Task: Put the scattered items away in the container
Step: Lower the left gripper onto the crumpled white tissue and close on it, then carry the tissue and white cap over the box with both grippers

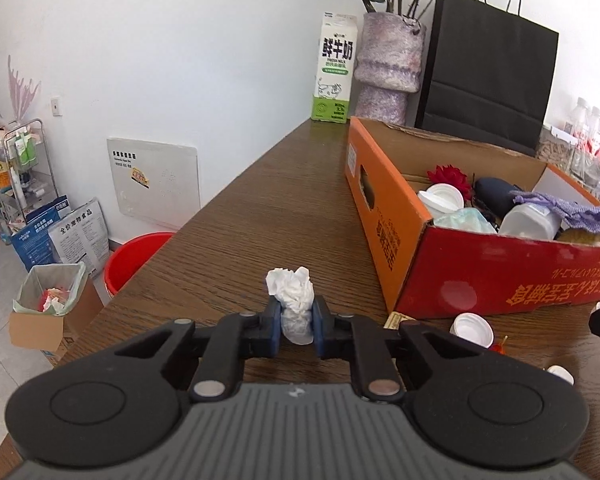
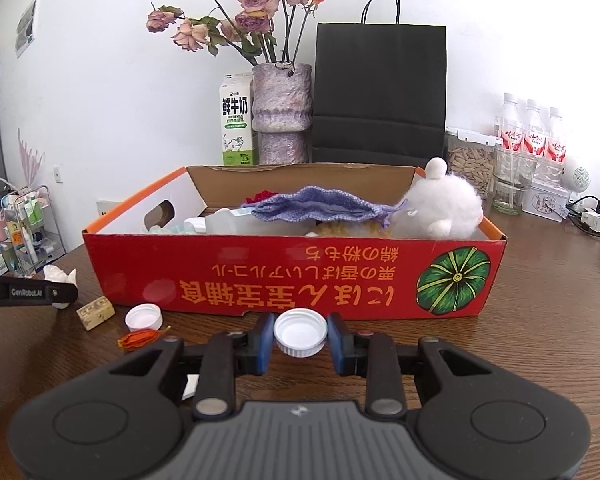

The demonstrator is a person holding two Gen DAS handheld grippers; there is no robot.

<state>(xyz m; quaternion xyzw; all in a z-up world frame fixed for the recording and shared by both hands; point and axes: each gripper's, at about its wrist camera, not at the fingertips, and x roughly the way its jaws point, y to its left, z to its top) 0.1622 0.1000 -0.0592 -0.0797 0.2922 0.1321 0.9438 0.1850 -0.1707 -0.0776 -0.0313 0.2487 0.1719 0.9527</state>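
Left gripper [image 1: 296,320]: pads pinched on a crumpled white tissue [image 1: 294,300], low over the wooden table [image 1: 260,208]; the wad stands upright between the blue pads, its top sticking out above them.
Right gripper [image 2: 300,340]: blue pads clamped on either side of a white bottle cap [image 2: 300,337], open side up, just in front of the box's red long wall.
Container: a red-and-orange cardboard box [image 2: 260,276] with upside-down printing and a green pumpkin picture, standing open on the table.
Inside the box: a purple knitted pouch [image 2: 320,204], a white fluffy toy [image 2: 440,204] at the right end, a translucent plastic jar [image 1: 530,222], a red flower [image 1: 452,178], white lids and a dark item beside them.
Loose on the table: a second white cap [image 2: 143,317], a small orange dried flower [image 2: 140,339] and a small printed block [image 2: 96,312], all near the box's front left corner.
Behind the box: a milk carton [image 2: 237,120], a mottled purple vase [image 2: 282,112] of faded roses, a black paper bag [image 2: 380,92].
Far right: water bottles [image 2: 534,132] and a seed-filled jar [image 2: 470,164].
Floor, left of the table: a red bucket [image 1: 134,258] and a lined bin [image 1: 50,290].
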